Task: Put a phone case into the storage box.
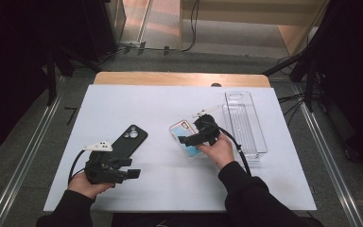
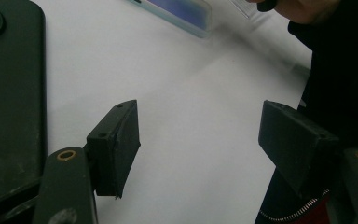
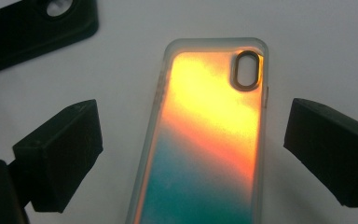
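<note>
1. The orange-to-teal phone case lies flat on the white table, camera cutout at its far end. In your right gripper view it sits between the two fingers, its long sides running along them, with bare table showing on either side.
2. Your right gripper has its fingers spread wide; neither pad touches the case. The left finger stands a little off the case's left edge, the right finger a little off its right edge.
3. From the high view your right gripper hovers over the case, and from there you can't quite tell how far above it the fingertips are.
4. The clear plastic tray stands just beyond the right gripper, on its outer side.
5. The black phone case lies well to the inner side of the right fingers; its corner shows at the top left of the right gripper view.
6. Your left gripper has its fingers spread too, with bare table between them.
7. The black case lies just outside the left gripper's left finger, and the coloured case's end sits well ahead of the fingertips.
8. Your right sleeve is behind the left gripper's right finger.
</note>
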Demonstrator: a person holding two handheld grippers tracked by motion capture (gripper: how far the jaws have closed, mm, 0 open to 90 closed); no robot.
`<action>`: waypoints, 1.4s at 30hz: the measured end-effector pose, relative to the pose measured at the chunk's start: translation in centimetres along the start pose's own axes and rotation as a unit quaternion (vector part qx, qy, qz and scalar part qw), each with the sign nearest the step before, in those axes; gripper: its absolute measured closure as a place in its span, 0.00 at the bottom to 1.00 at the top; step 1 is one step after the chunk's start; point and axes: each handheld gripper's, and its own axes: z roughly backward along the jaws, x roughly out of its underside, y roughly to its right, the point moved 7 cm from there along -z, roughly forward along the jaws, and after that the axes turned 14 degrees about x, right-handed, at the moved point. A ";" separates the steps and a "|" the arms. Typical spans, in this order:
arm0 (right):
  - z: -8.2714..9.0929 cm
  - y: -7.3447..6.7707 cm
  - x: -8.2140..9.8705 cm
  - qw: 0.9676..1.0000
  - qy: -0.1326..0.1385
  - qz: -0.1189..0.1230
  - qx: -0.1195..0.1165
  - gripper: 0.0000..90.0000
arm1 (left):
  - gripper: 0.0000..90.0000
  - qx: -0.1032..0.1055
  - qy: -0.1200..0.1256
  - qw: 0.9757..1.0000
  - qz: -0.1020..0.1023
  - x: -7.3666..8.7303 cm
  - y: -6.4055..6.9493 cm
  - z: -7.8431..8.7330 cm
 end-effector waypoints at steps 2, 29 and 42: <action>-0.3 -0.1 0.3 1.000 -0.004 0.002 0.005 0.03 | 0.33 0.001 0.000 1.000 0.000 0.0 0.0 0.0; -2.1 -0.9 2.5 0.994 0.010 0.058 0.087 0.14 | 0.33 0.000 -0.004 1.000 0.000 0.0 0.0 -0.2; -1.7 -0.6 2.2 0.997 0.004 0.041 0.067 0.16 | 0.33 -0.002 0.000 1.000 0.003 -0.3 0.0 -0.3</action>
